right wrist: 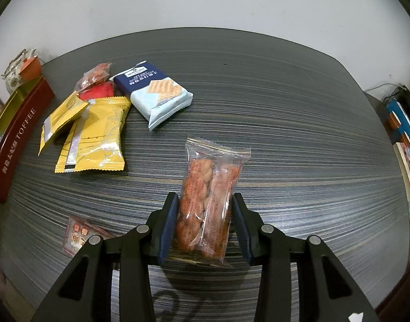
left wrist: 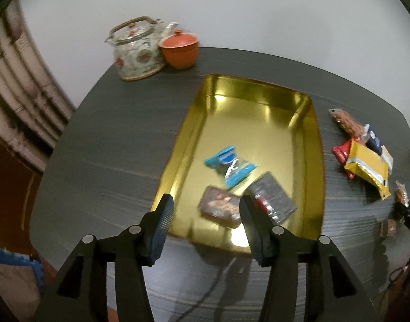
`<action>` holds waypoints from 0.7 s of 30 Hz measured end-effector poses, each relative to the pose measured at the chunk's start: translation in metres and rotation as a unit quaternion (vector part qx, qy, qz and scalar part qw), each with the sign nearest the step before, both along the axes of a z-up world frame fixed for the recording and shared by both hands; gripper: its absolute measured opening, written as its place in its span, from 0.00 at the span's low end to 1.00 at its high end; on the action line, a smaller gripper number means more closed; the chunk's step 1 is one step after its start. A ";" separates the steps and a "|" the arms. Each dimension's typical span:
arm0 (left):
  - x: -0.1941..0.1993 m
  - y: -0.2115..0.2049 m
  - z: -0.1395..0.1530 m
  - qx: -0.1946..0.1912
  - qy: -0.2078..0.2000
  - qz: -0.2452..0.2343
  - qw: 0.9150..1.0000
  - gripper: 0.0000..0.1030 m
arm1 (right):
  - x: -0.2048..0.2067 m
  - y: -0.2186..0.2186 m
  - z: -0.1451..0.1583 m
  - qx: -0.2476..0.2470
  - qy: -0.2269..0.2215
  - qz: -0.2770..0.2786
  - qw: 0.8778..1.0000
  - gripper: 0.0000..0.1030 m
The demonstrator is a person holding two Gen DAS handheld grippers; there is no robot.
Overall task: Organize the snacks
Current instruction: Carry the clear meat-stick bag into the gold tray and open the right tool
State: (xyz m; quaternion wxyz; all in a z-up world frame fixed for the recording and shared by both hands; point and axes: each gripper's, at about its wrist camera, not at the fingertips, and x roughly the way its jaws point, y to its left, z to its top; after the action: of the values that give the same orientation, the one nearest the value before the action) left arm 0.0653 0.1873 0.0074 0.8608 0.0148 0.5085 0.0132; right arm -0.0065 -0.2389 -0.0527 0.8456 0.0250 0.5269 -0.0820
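An open gold tin (left wrist: 258,102) lies on the dark striped table. Inside it are a blue packet (left wrist: 230,165), a brown packet (left wrist: 218,206) and a dark packet (left wrist: 274,198). My left gripper (left wrist: 206,201) hangs open over the tin's near end with nothing between its fingers. My right gripper (right wrist: 205,198) is shut on a clear packet of twisted fried dough (right wrist: 207,201), which sticks out past the fingertips. To its left lie two yellow packets (right wrist: 97,134), a blue-and-white cracker pack (right wrist: 156,94), a red packet (right wrist: 97,91) and a clear packet of orange snacks (right wrist: 95,76).
A patterned teapot (left wrist: 136,51) and an orange lidded cup (left wrist: 180,48) stand at the table's far left corner. The tin's red wall (right wrist: 19,134) reads TOFFEE. A small pale packet (right wrist: 76,233) lies near my right gripper. Boxes and cables (right wrist: 403,123) sit beyond the table's right edge.
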 end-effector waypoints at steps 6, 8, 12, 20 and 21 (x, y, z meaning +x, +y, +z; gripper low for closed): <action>-0.017 0.015 -0.006 0.021 -0.014 0.019 1.000 0.55 | 0.001 0.005 0.001 -0.013 -0.003 -0.005 1.000 0.33; -0.020 0.020 -0.008 0.011 -0.014 0.021 1.000 0.55 | 0.001 0.006 0.004 -0.020 -0.008 -0.011 1.000 0.33; -0.025 0.029 -0.005 0.002 -0.020 0.035 0.999 0.57 | 0.001 0.007 0.018 -0.031 -0.023 -0.019 0.999 0.33; -0.027 0.059 -0.001 -0.020 -0.026 0.092 0.995 0.63 | 0.018 0.062 0.057 -0.008 -0.058 0.047 0.997 0.33; -0.026 0.062 -0.001 -0.023 -0.025 0.099 0.995 0.63 | 0.020 0.077 0.062 -0.005 -0.063 0.062 0.996 0.33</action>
State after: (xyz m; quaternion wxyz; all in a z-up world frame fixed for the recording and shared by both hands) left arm 0.0388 0.2492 0.0059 0.8677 -0.0553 0.4862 0.0872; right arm 0.0139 -0.1620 0.0090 0.8805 -0.0065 0.4731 -0.0303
